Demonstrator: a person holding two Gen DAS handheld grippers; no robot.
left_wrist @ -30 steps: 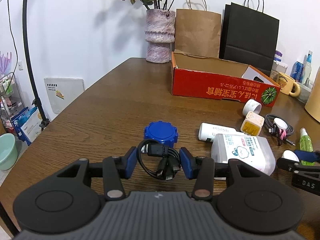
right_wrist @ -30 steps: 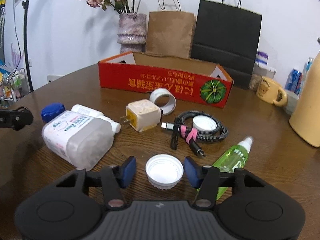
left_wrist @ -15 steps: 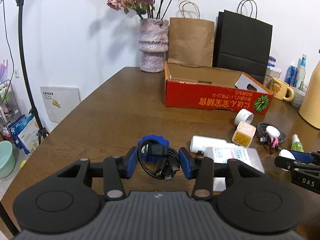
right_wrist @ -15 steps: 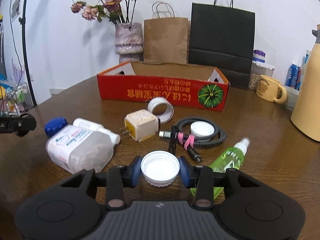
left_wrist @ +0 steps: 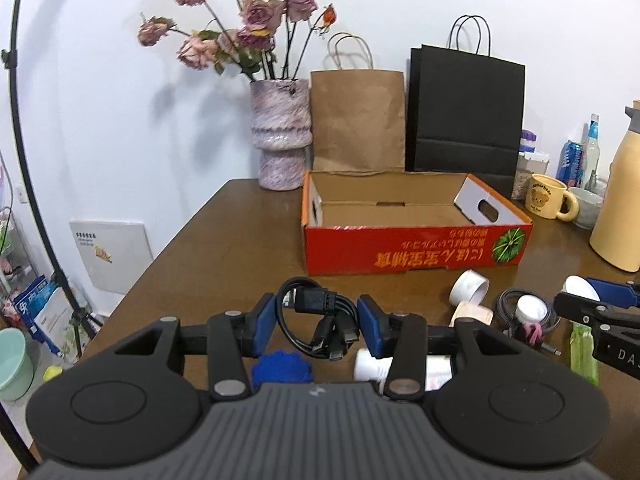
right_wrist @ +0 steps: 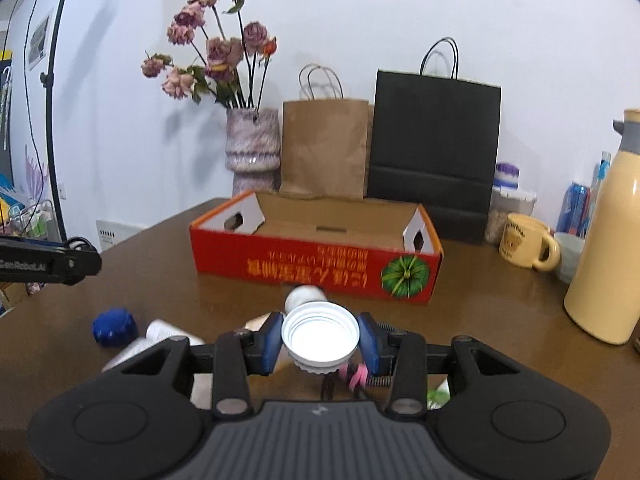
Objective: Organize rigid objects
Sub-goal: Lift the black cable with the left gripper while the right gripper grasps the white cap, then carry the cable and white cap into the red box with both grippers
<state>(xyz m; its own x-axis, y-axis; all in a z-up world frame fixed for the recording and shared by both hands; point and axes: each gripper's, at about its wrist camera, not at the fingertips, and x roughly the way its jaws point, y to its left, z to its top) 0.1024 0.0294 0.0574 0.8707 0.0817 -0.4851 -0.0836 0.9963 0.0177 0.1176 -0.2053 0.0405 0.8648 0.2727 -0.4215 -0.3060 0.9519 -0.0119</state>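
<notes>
White cap (right_wrist: 319, 340) sits clamped in right gripper (right_wrist: 319, 342), low centre of right view, open side up. Coiled black cable (left_wrist: 318, 326) clamped in left gripper (left_wrist: 318, 328), low centre of left view. Red box (left_wrist: 416, 250) lies ahead and above both in frame, long axis left-right, roughly equally near. Left view shows the box floor bare; right view shows less of it.
</notes>
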